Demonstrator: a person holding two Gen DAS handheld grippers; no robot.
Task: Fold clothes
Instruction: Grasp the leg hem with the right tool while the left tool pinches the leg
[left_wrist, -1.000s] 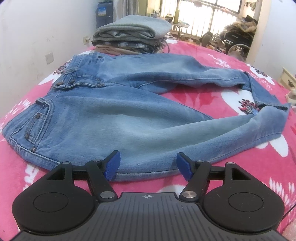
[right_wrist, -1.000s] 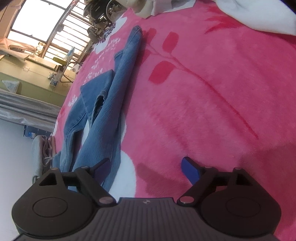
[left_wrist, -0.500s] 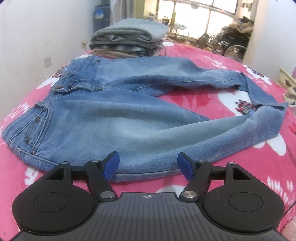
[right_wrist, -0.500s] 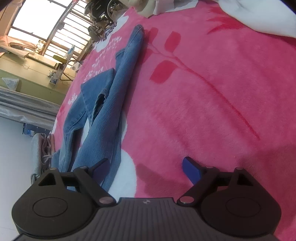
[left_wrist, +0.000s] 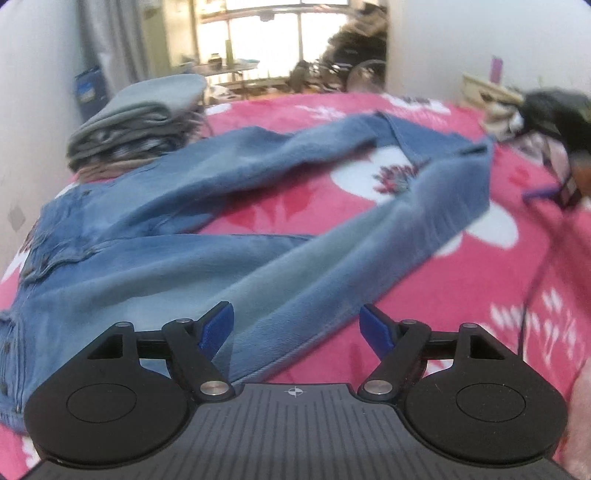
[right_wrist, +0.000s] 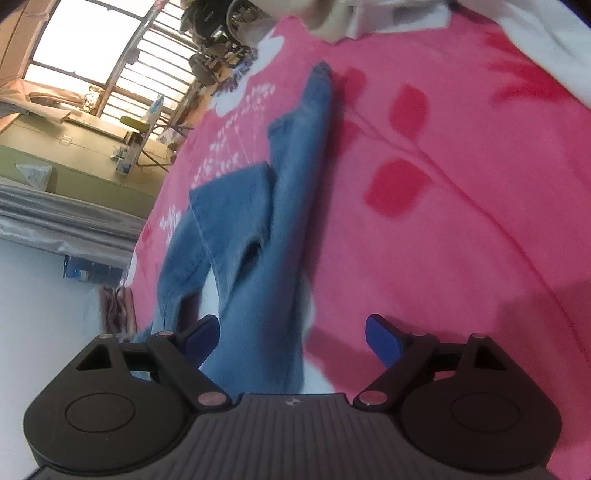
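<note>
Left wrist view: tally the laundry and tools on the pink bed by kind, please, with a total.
Jeans, spread unfolded: 1
Stack of folded clothes: 1 (the number of garments in it cannot be told)
Left tongs, opening, jeans leg between the pads: 1
Pink floral blanket: 1
Total: 4

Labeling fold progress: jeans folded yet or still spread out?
Spread, not folded. The jeans lie flat on the pink blanket, both legs splayed apart with blanket showing between them; no layer doubled over.

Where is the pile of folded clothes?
In the left wrist view, the pile of folded clothes sits at the far left of the pink blanket, just behind the jeans, near the window.
</note>
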